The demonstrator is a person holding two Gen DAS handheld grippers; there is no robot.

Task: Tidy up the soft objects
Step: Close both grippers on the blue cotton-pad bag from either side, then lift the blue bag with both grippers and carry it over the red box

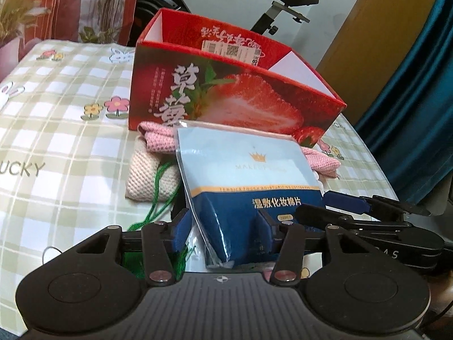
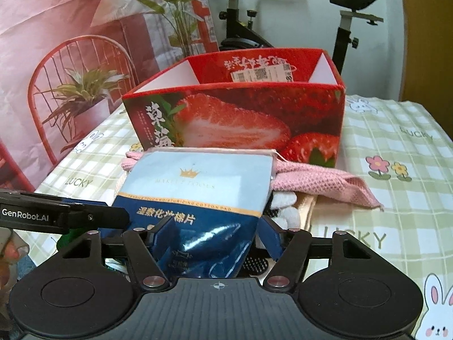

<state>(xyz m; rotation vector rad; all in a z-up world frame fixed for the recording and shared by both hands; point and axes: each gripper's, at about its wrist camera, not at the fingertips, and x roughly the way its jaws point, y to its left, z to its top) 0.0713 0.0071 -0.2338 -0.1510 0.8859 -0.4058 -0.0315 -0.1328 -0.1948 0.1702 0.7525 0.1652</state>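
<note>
A blue and pale-blue pouch of cotton pads (image 1: 243, 175) is gripped at its lower end by both grippers. My left gripper (image 1: 223, 221) is shut on its bottom; my right gripper (image 2: 215, 232) is shut on it too, and shows as a black arm (image 1: 368, 215) in the left wrist view. Behind it stands an open red strawberry box (image 1: 226, 85) (image 2: 235, 110). A pink knitted cloth (image 2: 325, 181) and a cream knitted cloth (image 1: 150, 172) lie in front of the box. Green cord (image 1: 161, 198) lies under my left gripper.
A green-checked tablecloth (image 1: 62, 119) covers the table. A white glove (image 2: 286, 209) lies under the pink cloth. An exercise bike (image 2: 348, 14) stands behind the table, with a red-patterned backdrop (image 2: 70, 56) at the left and a blue curtain (image 1: 419, 79) at the right.
</note>
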